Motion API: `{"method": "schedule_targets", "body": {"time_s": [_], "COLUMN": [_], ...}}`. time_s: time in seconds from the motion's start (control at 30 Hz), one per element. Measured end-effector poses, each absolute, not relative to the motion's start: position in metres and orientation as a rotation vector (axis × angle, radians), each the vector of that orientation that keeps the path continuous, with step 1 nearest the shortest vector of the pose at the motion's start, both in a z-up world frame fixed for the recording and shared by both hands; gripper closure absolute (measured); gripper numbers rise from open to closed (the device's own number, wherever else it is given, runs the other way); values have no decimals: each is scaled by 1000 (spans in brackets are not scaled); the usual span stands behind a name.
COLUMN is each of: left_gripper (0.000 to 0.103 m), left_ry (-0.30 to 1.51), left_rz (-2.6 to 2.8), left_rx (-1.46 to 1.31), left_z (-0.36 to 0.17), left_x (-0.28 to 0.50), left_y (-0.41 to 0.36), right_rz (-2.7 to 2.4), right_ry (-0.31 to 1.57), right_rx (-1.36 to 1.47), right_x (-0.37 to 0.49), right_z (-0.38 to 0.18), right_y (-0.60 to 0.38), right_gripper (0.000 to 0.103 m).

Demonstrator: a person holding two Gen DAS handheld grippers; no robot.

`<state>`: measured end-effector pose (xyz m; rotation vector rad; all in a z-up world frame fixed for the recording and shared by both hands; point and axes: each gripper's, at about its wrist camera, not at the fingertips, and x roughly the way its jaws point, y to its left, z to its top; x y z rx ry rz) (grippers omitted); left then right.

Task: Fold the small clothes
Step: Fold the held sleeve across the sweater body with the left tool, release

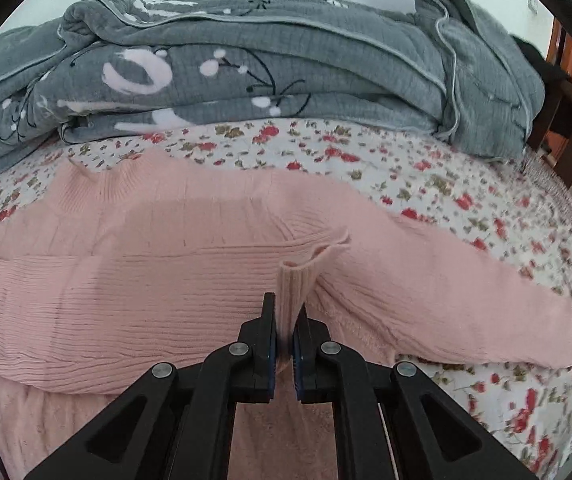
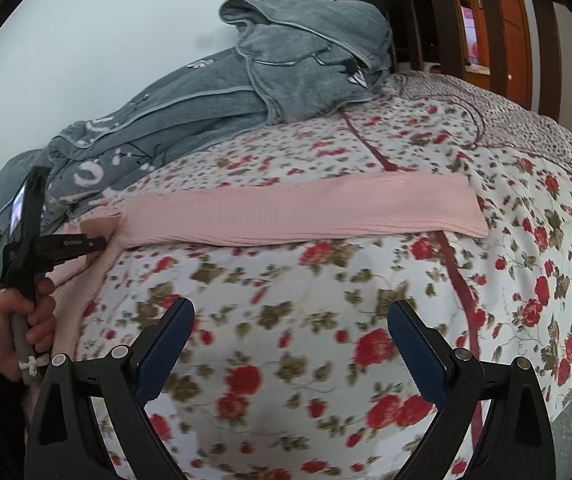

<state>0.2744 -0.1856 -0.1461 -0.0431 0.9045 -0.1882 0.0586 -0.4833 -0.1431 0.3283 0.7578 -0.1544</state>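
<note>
Sweater (image 1: 126, 272), one, pink, pinched by left tool (image 1: 284, 316); right tool (image 2: 289, 340) spread apart.

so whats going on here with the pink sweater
A person is folding a pink sweater spread on a floral bedspread, using handheld tongs in each hand. The left tongs are shut on a ribbed cuff, holding it over the sweater's body, so one sleeve looks to be folded inward. The other sleeve lies stretched out flat across the bedspread. The right tongs are open and hover above the bedspread, holding nothing. A grey quilt is piled behind.
</note>
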Motion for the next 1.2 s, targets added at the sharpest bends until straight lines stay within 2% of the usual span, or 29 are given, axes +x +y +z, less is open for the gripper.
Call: {"method": "schedule_targets", "body": {"time_s": [0.1, 0.13, 0.2, 0.27, 0.33, 0.5, 0.57, 0.77, 1.0, 1.2], "left_gripper": [96, 92, 77, 37, 24, 24, 24, 20, 20, 19], "left_ry": [925, 929, 905, 889, 867, 848, 845, 847, 840, 818], "left_rz": [-228, -248, -284, -329, -317, -310, -317, -342, -358, -341], "left_rx": [-68, -60, -35, -9, 50, 81, 47, -16, -42, -118], "left_z": [-148, -151, -155, -155, -152, -151, -151, -153, -152, -134], "left_x": [278, 276, 271, 266, 259, 255, 255, 259, 259, 249], "left_y": [-184, -185, -189, -194, -201, -205, -199, -191, -189, -174], "right_rz": [-161, -162, -165, -165, -160, -177, -191, -232, -294, -307], "right_ry": [759, 760, 759, 755, 751, 749, 745, 718, 691, 715], "right_rx": [355, 362, 368, 352, 341, 359, 367, 458, 477, 374], "right_x": [62, 64, 66, 67, 66, 67, 67, 70, 77, 72], "right_z": [-149, -151, -154, -154, -153, -155, -157, -163, -165, -158], "right_y": [-491, -492, -494, -492, -492, -506, -513, -537, -547, -521], "right_gripper": [6, 6, 6, 6, 6, 7, 13, 23, 23, 23]}}
